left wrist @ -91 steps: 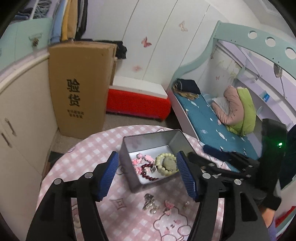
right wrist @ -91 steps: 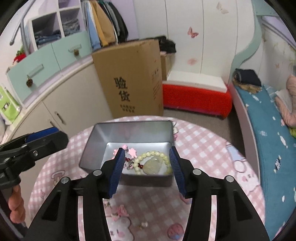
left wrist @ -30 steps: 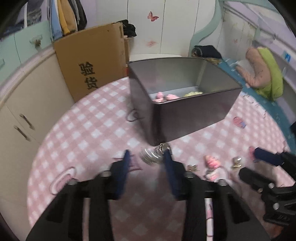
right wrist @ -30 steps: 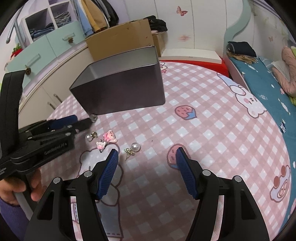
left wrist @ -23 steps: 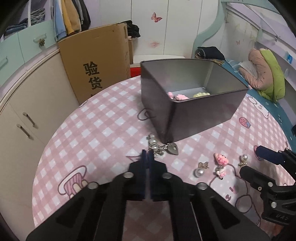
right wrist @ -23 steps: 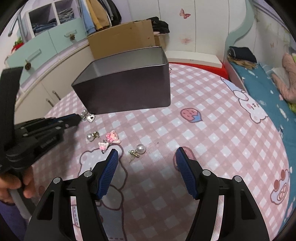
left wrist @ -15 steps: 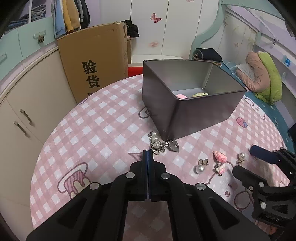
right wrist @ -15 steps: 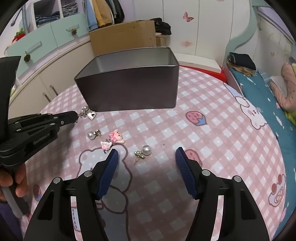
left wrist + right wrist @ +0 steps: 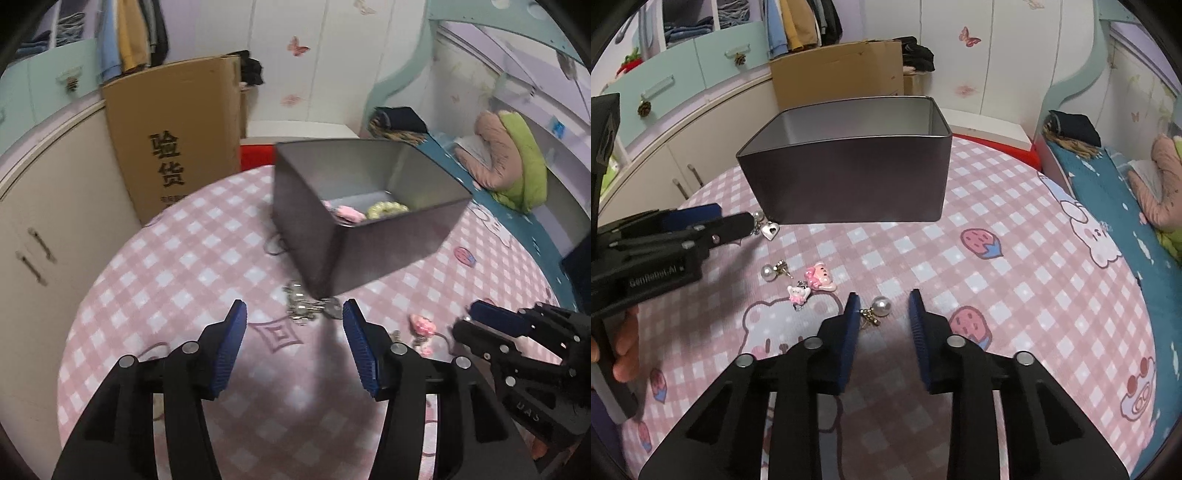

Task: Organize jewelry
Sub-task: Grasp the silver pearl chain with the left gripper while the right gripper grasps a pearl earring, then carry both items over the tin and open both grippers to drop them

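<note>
A silver chain with pearls and a heart charm (image 9: 310,309) lies on the pink checked tablecloth at the near corner of the grey tin box (image 9: 373,236). My left gripper (image 9: 294,308) is just short of it, jaws opening, with the chain in the gap and untouched. In the right wrist view a pearl earring (image 9: 877,308) lies between the tips of my right gripper (image 9: 884,295). Its jaws are closing and the pads are still clear of the earring. The tin holds a pale bead bracelet (image 9: 386,209) and pink pieces.
A second pearl earring (image 9: 772,272) and two pink cartoon charms (image 9: 820,280) lie between the two grippers. The left gripper (image 9: 738,218) sits by the heart charm (image 9: 772,230). A cardboard box (image 9: 173,136), cabinets and a bed ring the round table.
The left jaws, shut tight beside the chain half a second ago, now stand apart with the chain still on the cloth. The right jaws have narrowed around the pearl earring.
</note>
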The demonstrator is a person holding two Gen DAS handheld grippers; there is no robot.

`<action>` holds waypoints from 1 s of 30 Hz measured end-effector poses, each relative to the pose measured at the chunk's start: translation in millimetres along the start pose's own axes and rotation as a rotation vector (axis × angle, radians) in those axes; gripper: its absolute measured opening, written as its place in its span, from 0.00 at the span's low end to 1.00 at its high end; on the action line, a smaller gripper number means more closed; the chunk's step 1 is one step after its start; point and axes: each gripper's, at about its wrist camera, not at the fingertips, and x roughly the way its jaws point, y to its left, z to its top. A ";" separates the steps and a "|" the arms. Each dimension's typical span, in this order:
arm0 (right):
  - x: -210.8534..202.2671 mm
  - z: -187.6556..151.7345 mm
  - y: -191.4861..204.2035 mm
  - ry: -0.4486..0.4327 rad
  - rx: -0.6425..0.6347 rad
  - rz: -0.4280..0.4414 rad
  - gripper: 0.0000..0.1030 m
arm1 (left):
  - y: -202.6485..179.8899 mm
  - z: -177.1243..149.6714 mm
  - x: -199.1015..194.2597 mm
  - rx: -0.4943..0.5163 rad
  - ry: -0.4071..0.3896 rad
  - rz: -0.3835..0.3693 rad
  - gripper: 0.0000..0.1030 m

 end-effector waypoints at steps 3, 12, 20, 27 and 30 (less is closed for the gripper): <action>0.3 0.8 -2.5 0.000 0.003 0.006 0.19 | -7.3 2.5 12.3 0.021 0.031 0.018 0.50; 0.0 0.8 -6.3 0.000 0.008 0.019 0.12 | -23.2 8.7 20.1 0.112 0.050 0.064 0.12; -4.0 -1.8 -8.0 -0.006 0.016 0.017 0.11 | -19.1 1.4 12.8 0.109 0.059 0.046 0.12; -17.9 -2.0 -10.2 -0.027 0.032 0.030 0.11 | -12.9 -3.5 -7.4 0.069 0.043 -0.021 0.11; -29.2 3.8 -12.4 -0.049 0.037 0.048 0.11 | -13.9 -2.2 -23.0 0.070 0.013 -0.039 0.11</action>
